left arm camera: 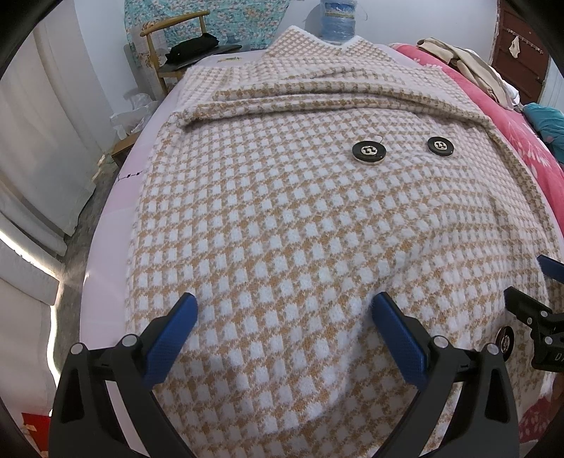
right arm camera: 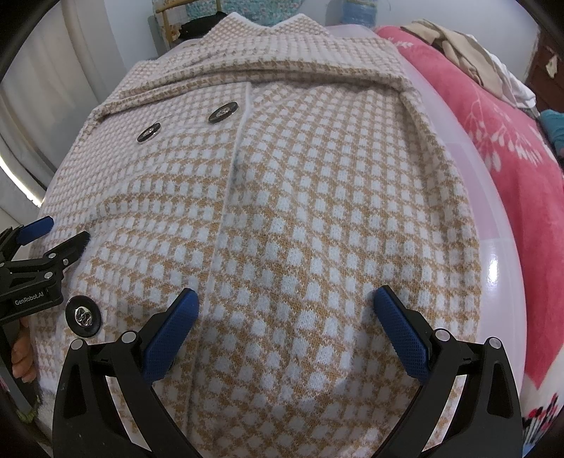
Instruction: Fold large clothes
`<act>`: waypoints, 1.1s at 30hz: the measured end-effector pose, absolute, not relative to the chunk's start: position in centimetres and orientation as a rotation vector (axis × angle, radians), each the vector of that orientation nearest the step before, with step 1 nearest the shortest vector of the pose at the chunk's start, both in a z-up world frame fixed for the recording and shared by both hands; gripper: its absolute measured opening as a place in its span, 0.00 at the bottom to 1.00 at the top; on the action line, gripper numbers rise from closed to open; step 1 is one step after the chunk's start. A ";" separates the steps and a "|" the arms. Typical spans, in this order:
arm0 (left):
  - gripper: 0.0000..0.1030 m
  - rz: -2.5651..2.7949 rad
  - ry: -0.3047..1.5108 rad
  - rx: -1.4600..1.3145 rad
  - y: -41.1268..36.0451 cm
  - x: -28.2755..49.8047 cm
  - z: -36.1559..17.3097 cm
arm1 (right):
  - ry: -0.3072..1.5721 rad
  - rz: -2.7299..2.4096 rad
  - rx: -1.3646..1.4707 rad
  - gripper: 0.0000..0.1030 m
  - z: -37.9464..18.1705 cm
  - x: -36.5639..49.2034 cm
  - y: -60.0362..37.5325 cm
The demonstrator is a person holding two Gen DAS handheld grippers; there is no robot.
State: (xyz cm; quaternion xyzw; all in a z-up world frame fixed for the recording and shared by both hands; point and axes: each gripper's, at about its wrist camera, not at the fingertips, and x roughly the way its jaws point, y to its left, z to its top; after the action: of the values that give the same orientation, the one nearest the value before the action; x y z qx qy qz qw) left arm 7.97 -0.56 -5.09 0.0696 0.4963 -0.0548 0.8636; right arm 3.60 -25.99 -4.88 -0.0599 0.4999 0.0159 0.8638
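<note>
A tan-and-white houndstooth coat [left arm camera: 282,218] lies spread flat on a pale pink sheet [left arm camera: 116,197], collar at the far end, sleeves folded across the chest. Two black buttons [left arm camera: 368,150] show in its upper part. My left gripper [left arm camera: 283,304] hovers open just above the coat's lower left part, nothing between its blue pads [left arm camera: 169,341]. In the right wrist view the same coat [right arm camera: 299,211] fills the frame, its white front edge [right arm camera: 243,119] running down the middle. My right gripper [right arm camera: 285,299] stands open over the lower right part. The left gripper [right arm camera: 38,253] shows at the left edge.
A pink floral blanket [right arm camera: 493,141] with a beige garment [left arm camera: 465,60] heaped on it lies to the right. A wooden chair [left arm camera: 176,45] with black cloth and a water bottle [left arm camera: 336,21] stand beyond the collar. White curtains [left arm camera: 38,141] hang at the left. A hand [right arm camera: 21,359] holds the left gripper.
</note>
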 end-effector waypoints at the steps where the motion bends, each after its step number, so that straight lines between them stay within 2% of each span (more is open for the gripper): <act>1: 0.94 -0.114 1.041 0.145 -0.5 8.0 -5.1 | 1.048 0.034 -0.125 0.92 -4.9 3.6 -26.0; 18: 0.94 -0.113 1.042 0.145 -0.5 8.0 -5.1 | 1.019 0.029 -0.123 0.92 -5.1 2.1 -26.0; 24: 0.94 -0.113 1.044 0.145 -0.5 7.9 -5.1 | 0.993 0.118 -0.096 0.92 -3.6 -0.1 -26.2; 33: 0.94 -0.113 1.044 0.146 -0.6 7.9 -5.1 | 1.002 0.164 -0.256 0.92 -4.1 -4.8 -24.4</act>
State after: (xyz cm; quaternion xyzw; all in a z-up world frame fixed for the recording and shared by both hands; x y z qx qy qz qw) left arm 7.91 -0.56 -5.11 0.0694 0.4980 -0.0538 0.8627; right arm -4.80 -24.42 -4.10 -0.1222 0.4784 0.0784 0.8660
